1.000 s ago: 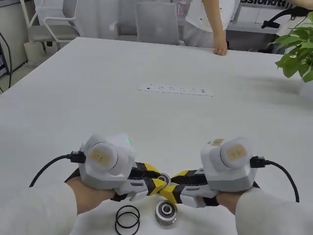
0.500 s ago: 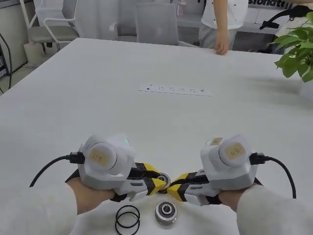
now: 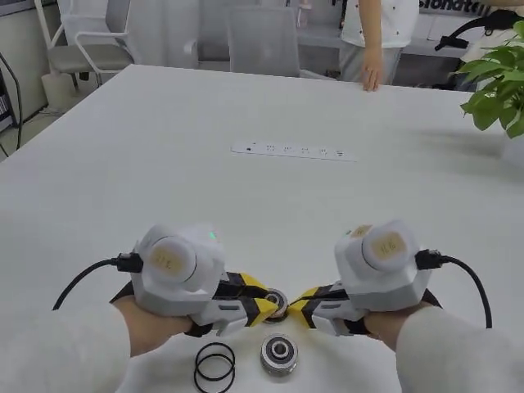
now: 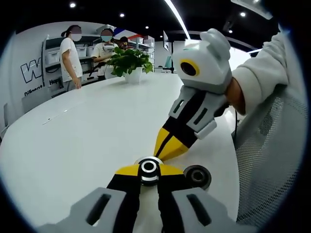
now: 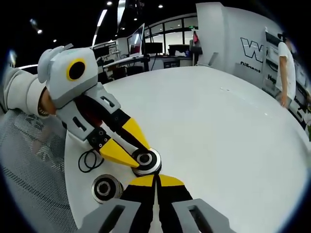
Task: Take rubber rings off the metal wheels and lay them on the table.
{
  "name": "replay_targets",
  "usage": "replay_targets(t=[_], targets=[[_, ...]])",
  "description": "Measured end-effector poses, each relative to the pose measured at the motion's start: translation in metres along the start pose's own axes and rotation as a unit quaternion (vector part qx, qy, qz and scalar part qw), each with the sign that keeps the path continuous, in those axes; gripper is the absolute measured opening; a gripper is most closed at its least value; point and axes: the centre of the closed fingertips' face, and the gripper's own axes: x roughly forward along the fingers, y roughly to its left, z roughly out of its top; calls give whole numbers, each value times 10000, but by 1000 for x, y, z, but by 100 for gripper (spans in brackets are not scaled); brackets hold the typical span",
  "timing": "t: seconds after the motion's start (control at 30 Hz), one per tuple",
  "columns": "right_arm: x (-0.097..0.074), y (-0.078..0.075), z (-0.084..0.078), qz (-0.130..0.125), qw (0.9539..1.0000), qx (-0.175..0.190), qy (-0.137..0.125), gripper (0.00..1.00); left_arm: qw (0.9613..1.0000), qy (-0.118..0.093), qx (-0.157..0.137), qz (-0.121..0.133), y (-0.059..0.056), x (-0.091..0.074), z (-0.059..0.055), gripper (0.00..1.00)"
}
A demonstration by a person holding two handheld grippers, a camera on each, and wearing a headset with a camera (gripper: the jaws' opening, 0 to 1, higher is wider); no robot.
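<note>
On table: rubber rings, metal wheel.

The head view looks down across the desk; both gripper views sit low, close, facing each other, sharing the metal wheel.

First metal wheel: silver and black, gripped between the jaws of the left gripper, just above the tabletop.
Second metal wheel: lying flat on the tabletop.
Rubber rings: two, thin, black, overlapping, flat, just left of the second metal wheel.
</note>
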Motion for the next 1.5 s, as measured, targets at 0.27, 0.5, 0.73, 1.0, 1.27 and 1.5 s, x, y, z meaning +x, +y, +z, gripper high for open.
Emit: replay_targets(t=[0.27, 0.5, 0.73, 1.0, 1.27, 1.5], targets=[[-4, -5, 3, -62, 9989, 456, -118, 0, 10000, 2, 7, -20, 0, 0, 0, 7], [-7, -6, 6, 32, 9949, 962, -291, 0, 10000, 0, 14, -16, -1, 0, 0, 7], [-8, -4, 11, 110, 9918, 1200, -418, 0, 10000, 4, 67, 5, -1, 0, 0, 7], [-7, -1, 13, 136, 9919, 1198, -393, 0, 9999, -5, 116, 31, 0, 1, 1, 7], [-7, 1, 14, 144, 9925, 1157, -373, 0, 9999, -17, 117, 63, 0, 1, 1, 7], [-8, 2, 16, 168, 9922, 1178, -377, 0, 9999, -22, 127, 65, 0, 1, 0, 7]])
